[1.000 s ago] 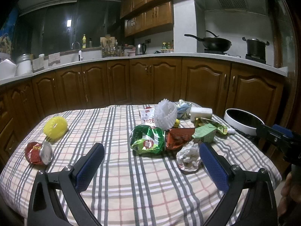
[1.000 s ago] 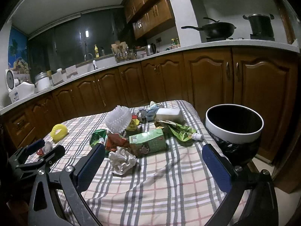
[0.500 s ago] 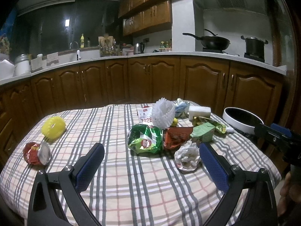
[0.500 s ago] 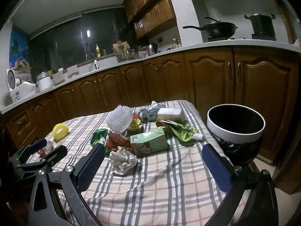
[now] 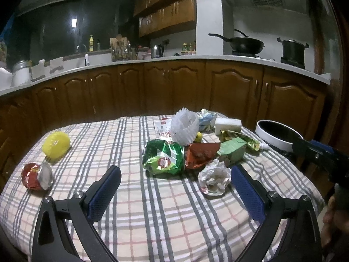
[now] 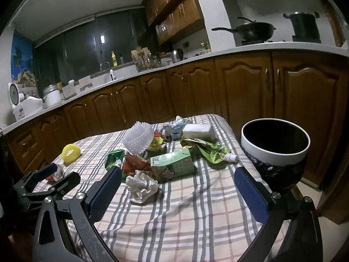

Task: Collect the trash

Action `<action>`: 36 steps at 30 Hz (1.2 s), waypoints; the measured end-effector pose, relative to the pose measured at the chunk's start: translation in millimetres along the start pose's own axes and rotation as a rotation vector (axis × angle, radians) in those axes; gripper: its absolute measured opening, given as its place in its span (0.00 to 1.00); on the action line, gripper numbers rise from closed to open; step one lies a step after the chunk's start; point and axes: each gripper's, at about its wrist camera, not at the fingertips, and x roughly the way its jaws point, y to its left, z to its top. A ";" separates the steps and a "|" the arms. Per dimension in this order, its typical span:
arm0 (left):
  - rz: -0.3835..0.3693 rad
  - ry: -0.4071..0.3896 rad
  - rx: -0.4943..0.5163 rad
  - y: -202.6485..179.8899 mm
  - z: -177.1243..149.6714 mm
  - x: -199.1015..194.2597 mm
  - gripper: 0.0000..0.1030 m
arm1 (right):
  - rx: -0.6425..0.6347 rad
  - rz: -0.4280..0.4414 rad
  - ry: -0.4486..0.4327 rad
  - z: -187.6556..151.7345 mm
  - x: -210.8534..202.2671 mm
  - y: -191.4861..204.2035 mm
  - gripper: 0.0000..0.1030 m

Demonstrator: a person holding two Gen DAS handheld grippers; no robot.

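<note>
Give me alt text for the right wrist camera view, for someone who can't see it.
An open right tool hovers over a checked tablecloth strewn with trash: a crumpled paper ball, a green carton and snack wrappers. A white-rimmed bin with a black liner stands at the table's right edge; wooden kitchen cabinets run behind.

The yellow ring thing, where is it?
The yellow ring lies on the checked tablecloth toward its far left, just behind the red crushed can, apart from the trash pile.

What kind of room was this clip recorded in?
Almost certainly a home kitchen: brown wooden cabinets under a pale countertop, a black wok on the stove, and a sink tap by the dark window.
</note>
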 end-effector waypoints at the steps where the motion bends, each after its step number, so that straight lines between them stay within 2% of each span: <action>1: -0.006 0.007 0.001 -0.2 0.0 2.0 0.97 | 0.002 0.011 0.007 0.4 2.5 -1.4 1.00; 9: -0.044 0.094 0.015 -0.6 2.9 31.5 0.92 | 0.025 0.095 0.112 4.1 37.4 -18.4 0.99; 23: -0.144 0.260 -0.013 -3.6 11.5 107.0 0.77 | 0.097 0.195 0.275 12.4 109.4 -41.5 0.69; 26: -0.163 0.279 -0.005 -6.7 13.5 121.9 0.74 | 0.110 0.206 0.300 13.8 123.3 -46.1 0.65; 30: -0.186 0.299 0.020 -14.8 14.3 140.2 0.69 | 0.125 0.228 0.338 15.8 141.2 -49.2 0.65; 31: -0.192 0.307 0.026 -16.4 13.6 144.0 0.64 | 0.123 0.232 0.344 16.1 145.2 -48.4 0.66; 33: -0.227 0.326 0.035 -19.9 11.6 151.4 0.47 | 0.114 0.235 0.352 16.1 150.3 -46.8 0.67; 35: -0.240 0.327 0.050 -22.6 11.3 154.1 0.24 | 0.110 0.244 0.361 16.5 155.3 -45.2 0.67; 36: -0.236 0.321 0.061 -23.1 11.8 154.6 0.21 | 0.110 0.249 0.364 17.0 157.5 -44.7 0.67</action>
